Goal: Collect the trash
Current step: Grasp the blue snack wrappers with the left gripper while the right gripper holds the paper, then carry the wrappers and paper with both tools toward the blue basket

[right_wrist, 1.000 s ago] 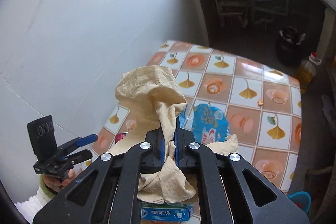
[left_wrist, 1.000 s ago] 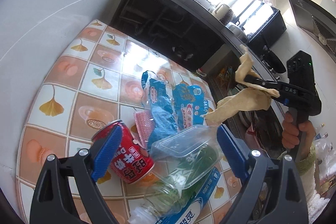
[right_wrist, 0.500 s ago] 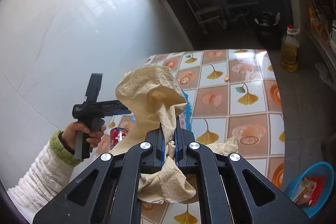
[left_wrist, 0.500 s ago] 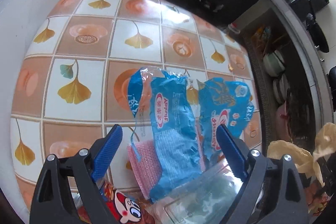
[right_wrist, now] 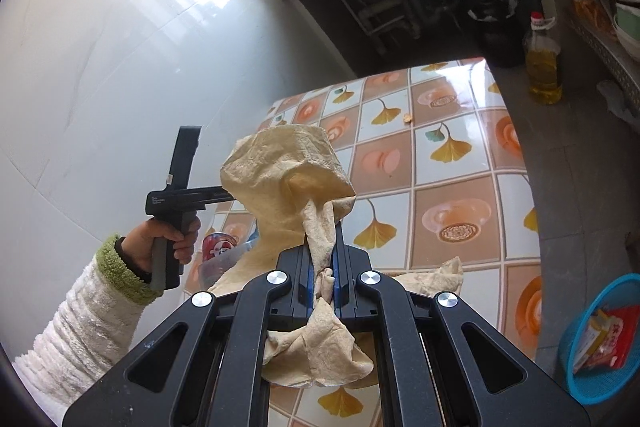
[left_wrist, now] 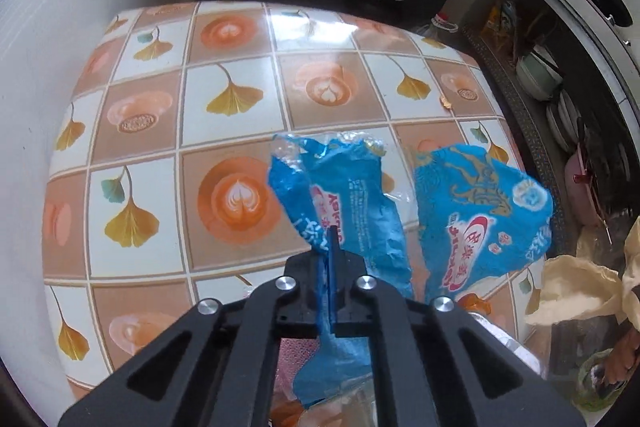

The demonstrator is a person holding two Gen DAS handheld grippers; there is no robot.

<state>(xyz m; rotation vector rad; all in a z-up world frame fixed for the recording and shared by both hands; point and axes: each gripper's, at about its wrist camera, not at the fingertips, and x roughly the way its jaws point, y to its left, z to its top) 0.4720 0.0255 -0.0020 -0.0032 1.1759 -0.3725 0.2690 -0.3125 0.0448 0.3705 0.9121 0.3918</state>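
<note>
Your left gripper (left_wrist: 331, 259) has just snapped closed on the crumpled blue wrapper (left_wrist: 344, 195), pinching it low on its near edge — the film runs right through between the pads and trails out below them. Most of the wrapper lies ahead of the fingers on the tiled table (left_wrist: 160, 131), with a second blue packet (left_wrist: 480, 219) just beside it on the right; from here I can't tell whether the two touch, so lift slowly and watch that the neighbour doesn't drag along.

Your right gripper (right_wrist: 325, 267) is clamped tight on the beige paper towel (right_wrist: 280, 183), which balloons up above the jaws and hangs in a wad beneath them. That hold looks secure — leave it alone.

The blue basket (right_wrist: 600, 339) on the floor off the table's right edge already has wrappers in it, so that is the likely drop point. Bring the left load up clear of the red can (right_wrist: 218, 247) and the other litter near your left hand (right_wrist: 160, 247) before you swing across. Thin film slips easily, so keep the squeeze constant and avoid a quick flick. Let go of each piece only once it hangs over the basket's rim.
</note>
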